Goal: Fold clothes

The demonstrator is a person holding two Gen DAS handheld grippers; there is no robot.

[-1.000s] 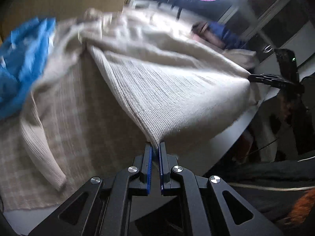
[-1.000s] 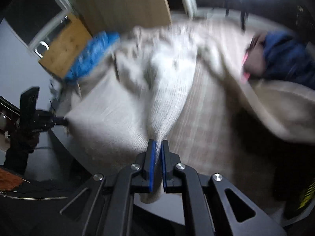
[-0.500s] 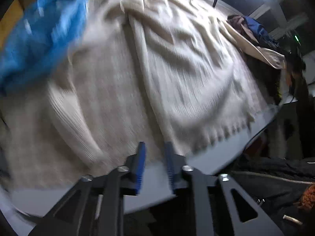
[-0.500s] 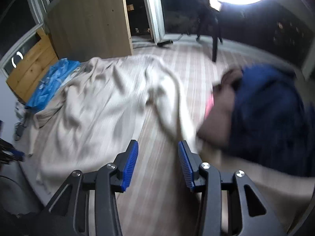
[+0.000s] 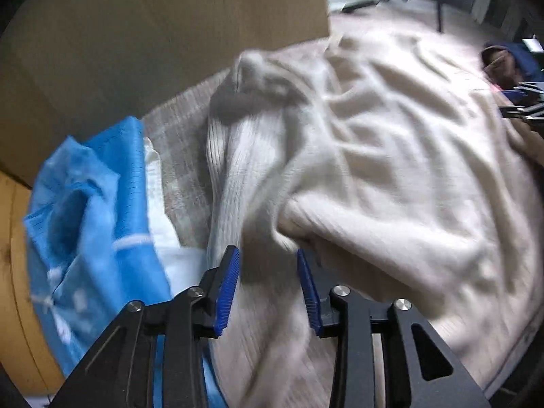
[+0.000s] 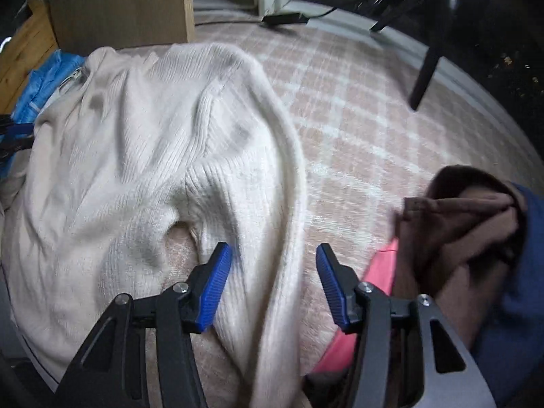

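Observation:
A cream ribbed sweater (image 5: 391, 156) lies spread and wrinkled on a checked cloth (image 6: 357, 108). My left gripper (image 5: 267, 272) points down over the sweater's left sleeve (image 5: 238, 176). Its jaws are closing, with the sleeve between the blue pads and a gap still on each side. My right gripper (image 6: 273, 272) hangs over the other sleeve (image 6: 282, 156). Its jaws are closing too, the sleeve lying between pads that stand apart. The sweater's body (image 6: 136, 142) fills the left half of the right wrist view.
A crumpled blue garment (image 5: 91, 204) lies left of the sweater, against a wooden panel (image 5: 170, 34). A brown and navy clothes pile (image 6: 476, 231) with a pink piece (image 6: 380, 265) sits right of the right gripper. A dark stand leg (image 6: 425, 78) rests at the cloth's far edge.
Both grippers let go of the sweater's hem, which dropped flat onto the cloth. They opened and swept across to the sleeve end, now pointing more steeply down.

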